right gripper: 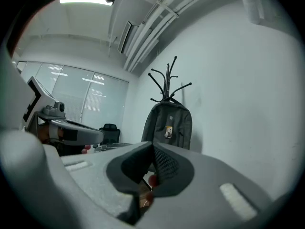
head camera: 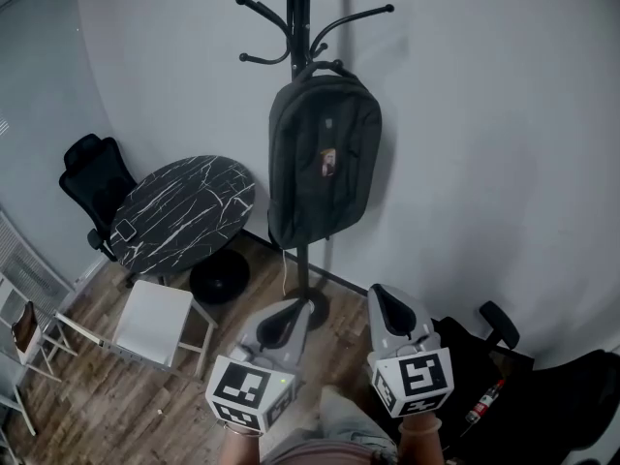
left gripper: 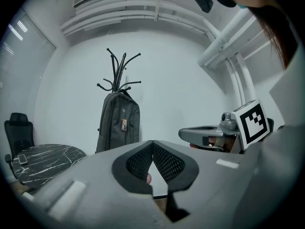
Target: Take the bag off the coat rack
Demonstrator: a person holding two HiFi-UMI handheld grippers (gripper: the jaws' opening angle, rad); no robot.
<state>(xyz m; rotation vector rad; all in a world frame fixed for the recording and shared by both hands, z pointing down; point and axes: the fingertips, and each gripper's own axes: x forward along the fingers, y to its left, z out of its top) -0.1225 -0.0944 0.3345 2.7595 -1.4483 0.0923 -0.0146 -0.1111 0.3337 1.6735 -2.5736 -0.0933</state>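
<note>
A dark grey backpack (head camera: 323,160) hangs by its top loop from a hook of the black coat rack (head camera: 298,8) against the white wall. It shows too in the left gripper view as the backpack (left gripper: 119,122) and in the right gripper view as the backpack (right gripper: 167,126). My left gripper (head camera: 294,310) is shut and empty, held low, well short of the bag. My right gripper (head camera: 380,296) beside it is shut and empty too. Both point toward the rack's base (head camera: 308,308).
A round black marble table (head camera: 181,210) stands left of the rack with a phone (head camera: 124,230) on it. A black office chair (head camera: 94,181) is behind it, a white stool (head camera: 153,322) in front. A black chair (head camera: 504,376) sits at lower right.
</note>
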